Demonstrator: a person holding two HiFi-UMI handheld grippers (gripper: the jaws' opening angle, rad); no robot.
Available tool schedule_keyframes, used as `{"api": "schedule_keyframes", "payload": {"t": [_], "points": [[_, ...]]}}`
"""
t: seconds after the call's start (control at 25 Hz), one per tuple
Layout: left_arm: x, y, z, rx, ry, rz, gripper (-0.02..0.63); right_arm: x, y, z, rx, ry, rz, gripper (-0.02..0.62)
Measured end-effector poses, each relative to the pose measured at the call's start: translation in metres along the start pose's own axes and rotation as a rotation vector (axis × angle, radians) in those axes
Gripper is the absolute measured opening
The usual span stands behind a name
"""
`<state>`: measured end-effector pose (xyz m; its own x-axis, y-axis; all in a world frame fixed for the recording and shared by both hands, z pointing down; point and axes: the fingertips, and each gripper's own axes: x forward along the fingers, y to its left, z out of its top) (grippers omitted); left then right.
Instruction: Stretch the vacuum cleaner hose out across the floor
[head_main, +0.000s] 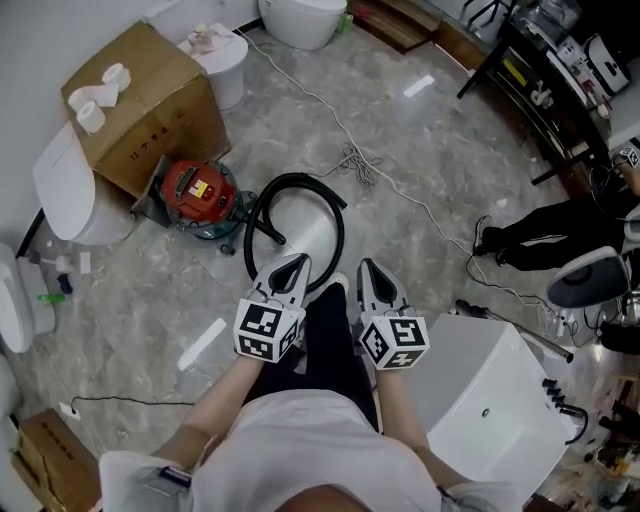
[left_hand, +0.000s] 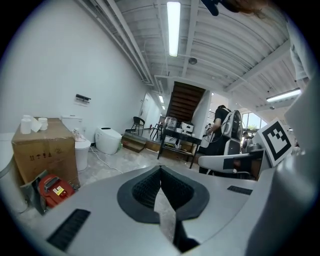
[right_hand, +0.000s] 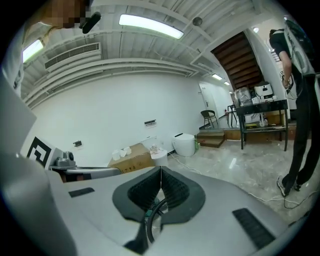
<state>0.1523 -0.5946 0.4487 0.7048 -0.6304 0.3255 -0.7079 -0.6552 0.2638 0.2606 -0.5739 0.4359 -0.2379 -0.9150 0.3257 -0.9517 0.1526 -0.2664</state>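
Head view: black hose (head_main: 295, 179) coiled in loop just right of red vacuum cleaner (head_main: 198, 195); left gripper (head_main: 296, 262), right gripper (head_main: 367, 266) hover above loop's near edge.
Left gripper view: jaws closed, empty.
Right gripper view: jaws closed, empty; hose beneath.
Likely light, springy; grasp near free end.

Right gripper (right_hand: 160, 179), jaws pressed together tip to tip.
Black hose (right_hand: 150, 220) shows through the gap under the pads; cardboard box (right_hand: 134, 160) sits by the white wall; white toilet (right_hand: 185, 144) beyond; person (right_hand: 299, 125) stands at right.
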Motion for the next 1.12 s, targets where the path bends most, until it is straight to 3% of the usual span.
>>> {"api": "schedule_keyframes", "payload": {"t": [0.4, 0.72, 1.12], "points": [[0.094, 0.043, 0.021, -0.047, -0.03, 0.042, 0.008, 0.111, -0.073, 0.041, -0.072, 0.023, 0.124, 0.015], [0.185, 0.07, 0.028, -0.035, -0.011, 0.032, 0.008, 0.194, -0.137, 0.057, -0.113, 0.063, 0.283, 0.015], [0.261, 0.121, -0.006, -0.023, 0.034, 0.087, 0.008, 0.306, -0.206, 0.02, -0.142, 0.145, 0.434, 0.015]]}}
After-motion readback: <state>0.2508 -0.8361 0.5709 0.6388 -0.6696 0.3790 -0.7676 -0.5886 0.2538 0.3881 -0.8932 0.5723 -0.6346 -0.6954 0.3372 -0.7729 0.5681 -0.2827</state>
